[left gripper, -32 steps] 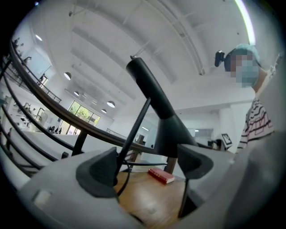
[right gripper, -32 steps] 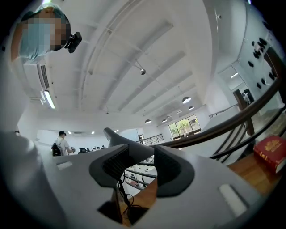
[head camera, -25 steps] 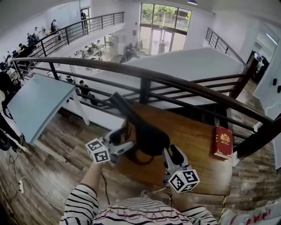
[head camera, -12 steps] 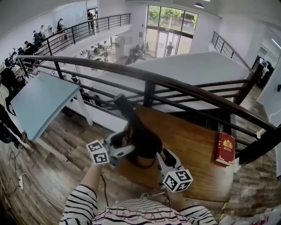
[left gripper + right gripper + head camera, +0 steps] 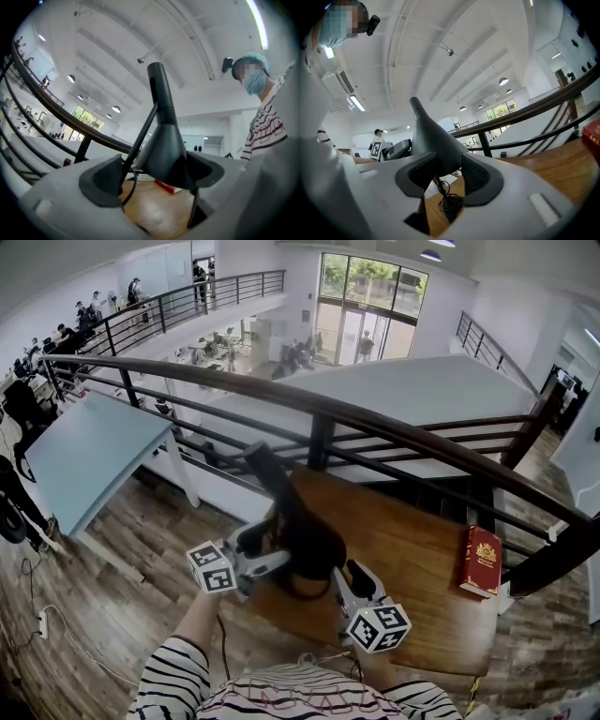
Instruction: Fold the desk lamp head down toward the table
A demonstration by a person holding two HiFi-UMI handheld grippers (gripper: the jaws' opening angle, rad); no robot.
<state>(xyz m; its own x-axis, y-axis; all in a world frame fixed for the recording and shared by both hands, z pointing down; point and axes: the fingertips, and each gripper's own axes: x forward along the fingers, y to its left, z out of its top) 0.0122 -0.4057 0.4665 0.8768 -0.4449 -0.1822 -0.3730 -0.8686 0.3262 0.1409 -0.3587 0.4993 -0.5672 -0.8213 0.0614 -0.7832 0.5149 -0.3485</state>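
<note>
A black desk lamp stands on the wooden table, its cone-shaped head tipped low with its long neck pointing up and back. My left gripper is at the left side of the lamp. In the left gripper view the cone and the thin stem lie between the pads of my left gripper, touching both. My right gripper comes in from the front right. In the right gripper view the pads of my right gripper are closing on the lamp head, which fills the gap.
A red book lies at the table's right edge. A dark railing runs behind the table, with an atrium drop beyond. A pale blue table stands to the left. The lamp's cable is coiled on the wood under the head.
The lamp head and my right gripper have sunk a little toward the table, then stopped. My left gripper has kept still on the lamp.
</note>
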